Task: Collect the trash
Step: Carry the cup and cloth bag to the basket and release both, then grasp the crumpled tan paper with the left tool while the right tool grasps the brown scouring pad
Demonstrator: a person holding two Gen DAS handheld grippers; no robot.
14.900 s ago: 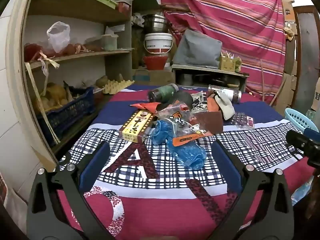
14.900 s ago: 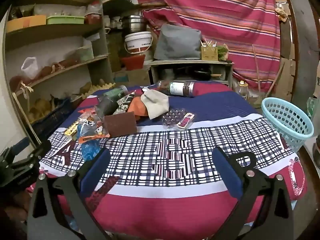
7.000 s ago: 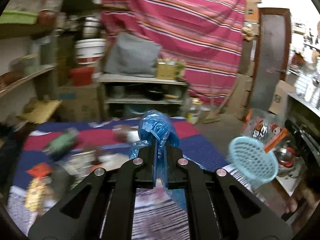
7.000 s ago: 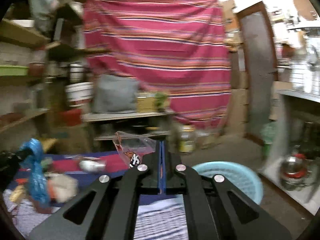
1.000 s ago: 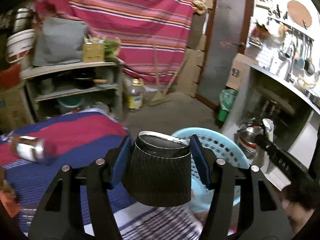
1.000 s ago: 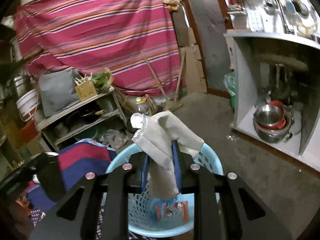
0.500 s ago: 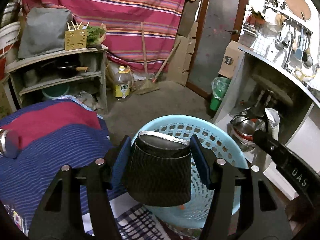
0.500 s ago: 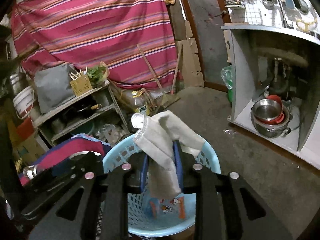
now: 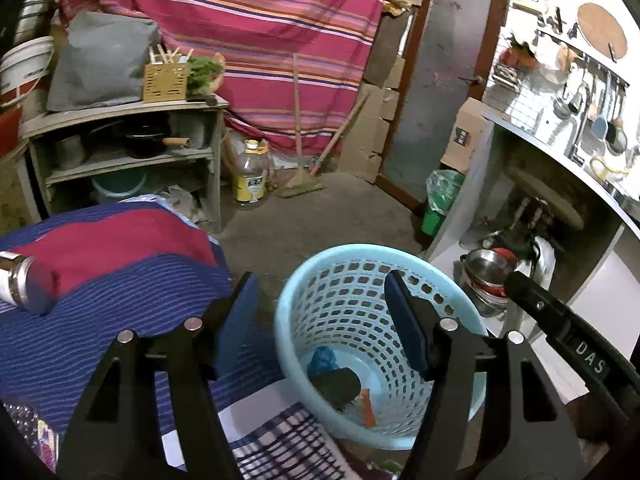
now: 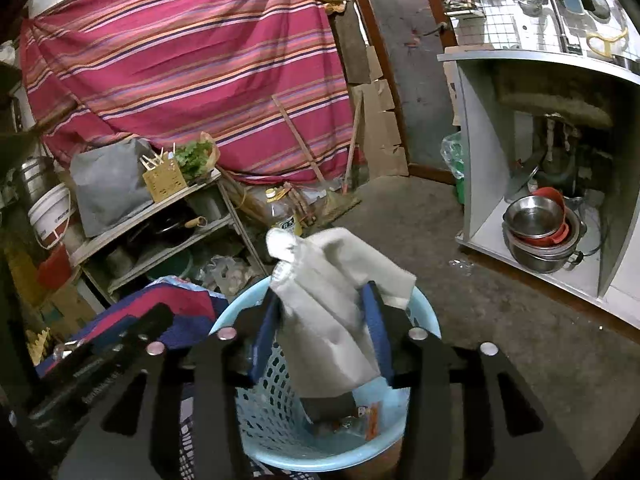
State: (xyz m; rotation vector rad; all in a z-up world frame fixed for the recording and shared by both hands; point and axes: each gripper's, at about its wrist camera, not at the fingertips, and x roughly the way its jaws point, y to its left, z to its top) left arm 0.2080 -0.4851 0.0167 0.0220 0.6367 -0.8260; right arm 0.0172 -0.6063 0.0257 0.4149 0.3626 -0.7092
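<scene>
Right gripper [image 10: 320, 330] opening; beige cloth [image 10: 332, 312] hangs lengthwise over basket [image 10: 228, 324].

A striped red cloth [image 9: 256, 20] hangs across the back wall above a bare concrete floor [image 9: 320, 216]. A wooden shelf [image 9: 120, 136] stands at left, a dark door [image 9: 436, 92] beside it, and a white cabinet [image 10: 560, 160], perhaps a sink unit, at right.

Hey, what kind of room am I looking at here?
Probably a home kitchen that doubles as storage. Ladles and utensils hang on a wall rack, steel bowls sit stacked in an open cabinet, and a frying pan rests on a shelf in front of a striped cloth.
</scene>
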